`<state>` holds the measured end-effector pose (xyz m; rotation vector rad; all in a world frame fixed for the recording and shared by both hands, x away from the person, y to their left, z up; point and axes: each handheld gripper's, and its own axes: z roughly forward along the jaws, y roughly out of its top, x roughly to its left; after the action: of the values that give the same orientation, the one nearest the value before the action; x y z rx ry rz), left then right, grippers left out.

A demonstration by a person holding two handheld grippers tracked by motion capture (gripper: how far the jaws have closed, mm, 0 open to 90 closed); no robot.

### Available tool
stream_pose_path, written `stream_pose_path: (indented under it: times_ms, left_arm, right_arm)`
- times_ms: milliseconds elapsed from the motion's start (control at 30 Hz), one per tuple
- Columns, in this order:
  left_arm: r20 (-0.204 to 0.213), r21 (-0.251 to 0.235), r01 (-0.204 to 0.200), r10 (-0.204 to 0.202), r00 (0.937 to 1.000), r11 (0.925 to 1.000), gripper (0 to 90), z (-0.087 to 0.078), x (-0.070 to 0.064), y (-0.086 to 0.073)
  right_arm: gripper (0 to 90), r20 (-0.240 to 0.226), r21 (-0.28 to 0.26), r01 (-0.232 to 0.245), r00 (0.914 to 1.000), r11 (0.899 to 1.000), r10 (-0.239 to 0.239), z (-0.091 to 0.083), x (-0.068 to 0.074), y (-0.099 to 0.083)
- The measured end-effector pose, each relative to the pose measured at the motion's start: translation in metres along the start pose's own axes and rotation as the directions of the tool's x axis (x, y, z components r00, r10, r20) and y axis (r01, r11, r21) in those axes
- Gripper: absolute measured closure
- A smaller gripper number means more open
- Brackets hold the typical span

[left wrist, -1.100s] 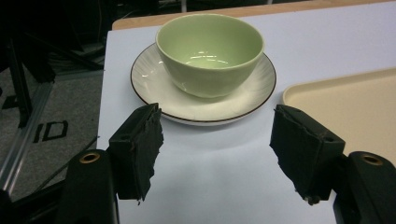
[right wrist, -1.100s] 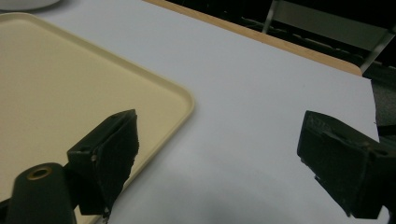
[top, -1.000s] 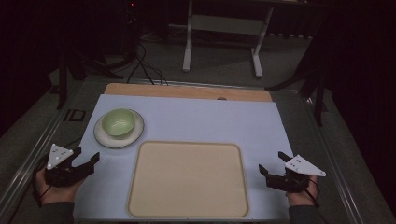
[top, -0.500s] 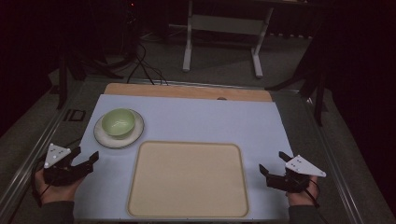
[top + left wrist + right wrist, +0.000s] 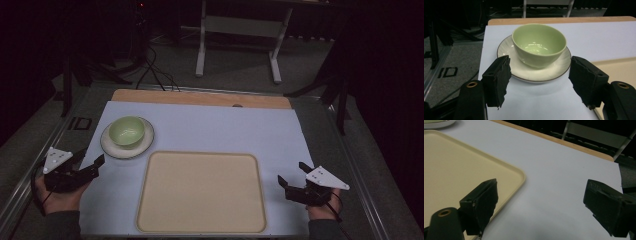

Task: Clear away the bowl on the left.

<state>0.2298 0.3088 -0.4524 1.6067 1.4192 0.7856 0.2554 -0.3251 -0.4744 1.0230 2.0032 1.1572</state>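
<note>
A pale green bowl (image 5: pixel 127 131) (image 5: pixel 539 45) sits on a white saucer (image 5: pixel 112 147) (image 5: pixel 541 72) at the table's left. Just below and left of them my left gripper (image 5: pixel 90 160) (image 5: pixel 540 82) stands open, jaws pointing at the saucer, nothing between them. A beige tray (image 5: pixel 202 192) (image 5: pixel 454 170) lies empty in the front middle. My right gripper (image 5: pixel 292 175) (image 5: pixel 541 206) is open at the tray's right edge, over the white mat (image 5: pixel 225 130).
A wooden strip (image 5: pixel 200 97) edges the table's far side. Metal rails (image 5: pixel 357 175) run along both sides. A stand's legs (image 5: pixel 237 45) and cables (image 5: pixel 150 70) are on the dark floor beyond.
The left gripper has shifted slightly right and forward, toward the saucer. The right gripper has barely moved.
</note>
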Motion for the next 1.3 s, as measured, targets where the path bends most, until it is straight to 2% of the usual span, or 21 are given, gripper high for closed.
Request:
stream_pose_path:
  times_ms: [433,900,1300]
  left_arm:
    - [-0.021,-0.003,0.001,-0.001,0.9998,1.0,34.2,0.009,-0.001,0.013]
    - [-0.043,-0.011,0.021,-0.022,0.9988,0.9997,35.9,0.031,0.002,0.025]
    - [-0.051,0.019,0.052,-0.051,0.9974,0.9985,38.8,0.053,0.006,0.032]
  right_arm:
    - [12.1,0.003,-0.005,0.006,1.0,1.0,-0.006,-0.001,0.0,0.0]
    - [12.1,0.006,-0.008,0.006,1.0,1.0,-0.006,0.0,0.001,0.001]
    - [12.1,0.004,-0.01,0.008,1.0,1.0,-0.008,0.001,0.001,0.001]
